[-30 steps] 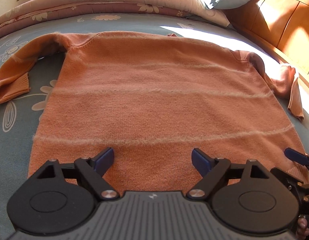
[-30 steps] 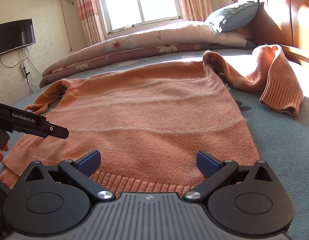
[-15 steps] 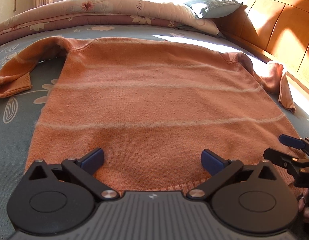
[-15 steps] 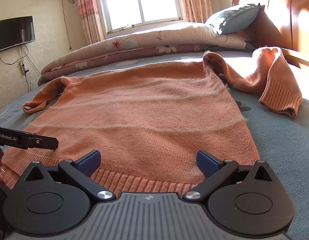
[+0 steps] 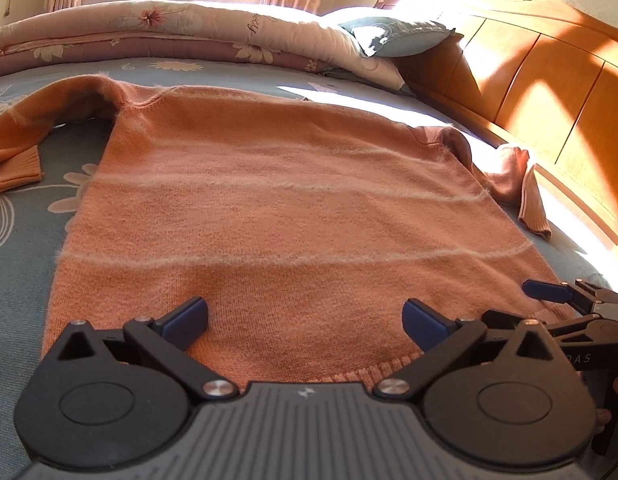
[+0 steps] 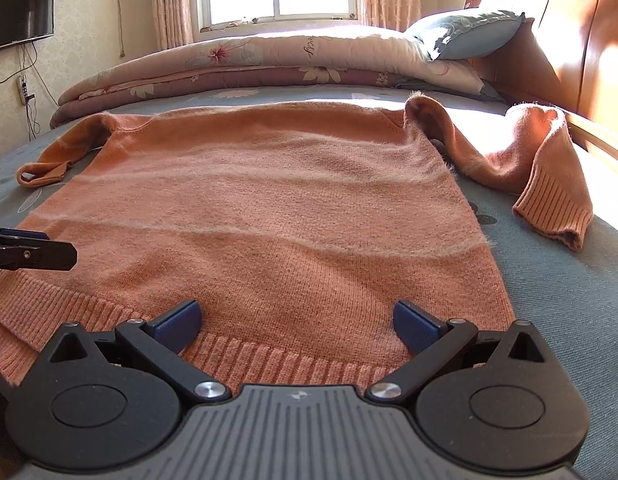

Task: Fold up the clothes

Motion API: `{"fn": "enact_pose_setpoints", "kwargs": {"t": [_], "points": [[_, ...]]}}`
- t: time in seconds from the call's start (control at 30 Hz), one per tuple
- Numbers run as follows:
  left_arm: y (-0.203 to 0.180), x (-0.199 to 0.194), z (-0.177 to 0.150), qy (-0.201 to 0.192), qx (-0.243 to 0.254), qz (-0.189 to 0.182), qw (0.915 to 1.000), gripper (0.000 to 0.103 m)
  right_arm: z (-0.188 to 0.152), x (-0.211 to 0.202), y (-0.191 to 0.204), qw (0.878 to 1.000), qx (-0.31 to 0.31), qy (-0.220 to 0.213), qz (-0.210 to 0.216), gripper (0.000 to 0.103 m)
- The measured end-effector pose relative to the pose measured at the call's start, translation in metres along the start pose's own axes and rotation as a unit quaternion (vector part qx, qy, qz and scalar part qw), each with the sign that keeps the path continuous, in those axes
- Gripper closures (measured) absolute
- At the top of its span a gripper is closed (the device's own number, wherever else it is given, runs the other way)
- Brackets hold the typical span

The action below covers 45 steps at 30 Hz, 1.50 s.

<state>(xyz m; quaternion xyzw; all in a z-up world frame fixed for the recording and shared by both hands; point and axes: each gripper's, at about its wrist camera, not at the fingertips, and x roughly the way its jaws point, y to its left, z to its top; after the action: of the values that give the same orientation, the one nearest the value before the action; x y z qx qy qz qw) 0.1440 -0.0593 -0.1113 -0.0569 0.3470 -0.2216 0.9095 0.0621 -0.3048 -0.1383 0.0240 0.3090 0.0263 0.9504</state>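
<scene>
Sweater (image 5: 277,208): laid flat on the bed (image 5: 13,264), hem near, neck toward the window.
Left gripper (image 5: 305,318): just been opened wide, nothing held.
Right gripper (image 6: 297,322): spread wide, nothing held.

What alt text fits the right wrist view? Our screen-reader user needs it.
An orange sweater lies flat on a bed, the open right gripper over its hem. Its right sleeve lies bunched beside it; a quilt lies beyond.

Left claw (image 5: 305,322): black linkage arms, blue pads (image 5: 187,314), silver pivot screws, ribbed grey housing. Right claw (image 6: 297,320) identical.
</scene>
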Motion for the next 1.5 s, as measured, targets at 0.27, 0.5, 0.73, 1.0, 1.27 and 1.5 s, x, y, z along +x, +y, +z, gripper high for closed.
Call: {"fn": "enact_pose_setpoints", "kwargs": {"t": [0.27,0.5,0.73,1.0,1.27,1.5], "points": [[0.007,0.044,0.084,-0.016,0.086,0.017,0.9960,0.001,0.018,0.008,0.008,0.998,0.015,0.058,-0.031,0.000],[0.041,0.094,0.078,0.039,0.075,0.005,0.9964,0.001,0.024,0.010,0.015,0.995,0.024,0.080,-0.059,0.000],[0.048,0.092,0.077,0.036,0.060,-0.005,0.9975,0.001,0.034,0.012,0.024,0.989,0.026,0.121,-0.078,0.000],[0.044,0.091,0.075,0.032,0.077,0.000,0.9965,0.001,0.029,0.009,0.024,0.990,0.047,0.107,-0.084,0.000],[0.050,0.089,0.076,0.030,0.061,-0.010,0.9976,0.001,0.030,0.009,0.027,0.987,0.061,0.110,-0.101,0.000],[0.048,0.087,0.074,0.029,0.072,-0.006,0.9970,0.001,0.024,0.007,0.020,0.991,0.051,0.096,-0.076,0.000]]}}
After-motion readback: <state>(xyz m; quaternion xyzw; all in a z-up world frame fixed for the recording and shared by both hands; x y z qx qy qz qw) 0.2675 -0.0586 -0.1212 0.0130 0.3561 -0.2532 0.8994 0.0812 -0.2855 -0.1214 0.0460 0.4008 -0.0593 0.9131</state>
